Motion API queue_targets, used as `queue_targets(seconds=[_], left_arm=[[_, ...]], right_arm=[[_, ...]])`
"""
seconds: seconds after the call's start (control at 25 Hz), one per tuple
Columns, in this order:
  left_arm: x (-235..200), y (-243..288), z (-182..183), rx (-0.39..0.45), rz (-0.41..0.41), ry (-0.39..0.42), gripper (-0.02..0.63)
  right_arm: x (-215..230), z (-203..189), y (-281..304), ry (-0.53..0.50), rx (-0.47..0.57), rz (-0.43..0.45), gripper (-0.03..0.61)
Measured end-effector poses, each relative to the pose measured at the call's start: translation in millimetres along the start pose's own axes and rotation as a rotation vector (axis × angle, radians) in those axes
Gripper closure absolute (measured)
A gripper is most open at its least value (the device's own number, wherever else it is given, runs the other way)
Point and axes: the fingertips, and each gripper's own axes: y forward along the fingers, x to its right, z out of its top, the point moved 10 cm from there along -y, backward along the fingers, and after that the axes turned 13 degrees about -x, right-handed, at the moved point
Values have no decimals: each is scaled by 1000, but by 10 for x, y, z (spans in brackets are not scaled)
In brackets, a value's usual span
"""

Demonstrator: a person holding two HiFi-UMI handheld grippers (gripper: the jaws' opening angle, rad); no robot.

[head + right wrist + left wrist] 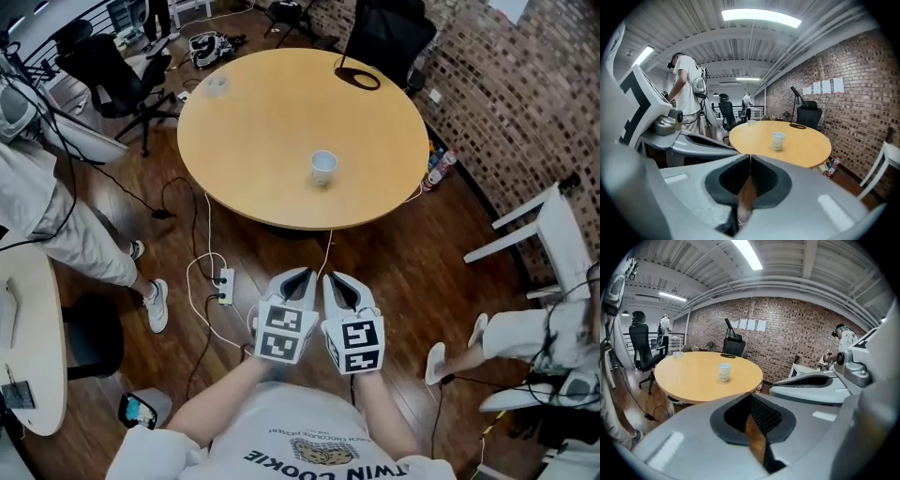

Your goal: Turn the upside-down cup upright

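Print on the side of the paper cup (pixel 322 167) is too small to read, and whether anything lies inside it cannot be told; it appears to stand mouth up, alone near the middle of the round wooden table (pixel 272 187), towards the person's edge. A pale small container (pixel 217 84) at the far rim is too blurred to identify, and a black ring-shaped object (pixel 357 77) lies at the opposite far rim. The table stands on a dark plank floor (pixel 403 272) strewn with white cables and a power strip (pixel 225 284), a brick wall (pixel 506 103) curving past on the right and a black office chair (pixel 112 75) to the left. Well short of the table, over the floor, the left gripper (pixel 305 274) and right gripper (pixel 331 278) hang side by side, each with jaws closed together and holding nothing.
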Motion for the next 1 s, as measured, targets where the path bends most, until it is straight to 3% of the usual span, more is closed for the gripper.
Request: queue_targets(seconds=[0.36,0.68,0.84,1.0], left_arm=[[-613,343,538,14,-53,33,611],[-897,693,842,10,-44,28,611],[-1070,916,982,9,-14,7,611],[-1249,1109,1153,29,34,-36,611]], right_arm=[[174,602,561,-13,-20,-47,568],[483,962,1025,-157,-57,-82,546],[710,1117,1370,-231,-82,-64,526],[932,1302,1765,-374,-146,-26,514]])
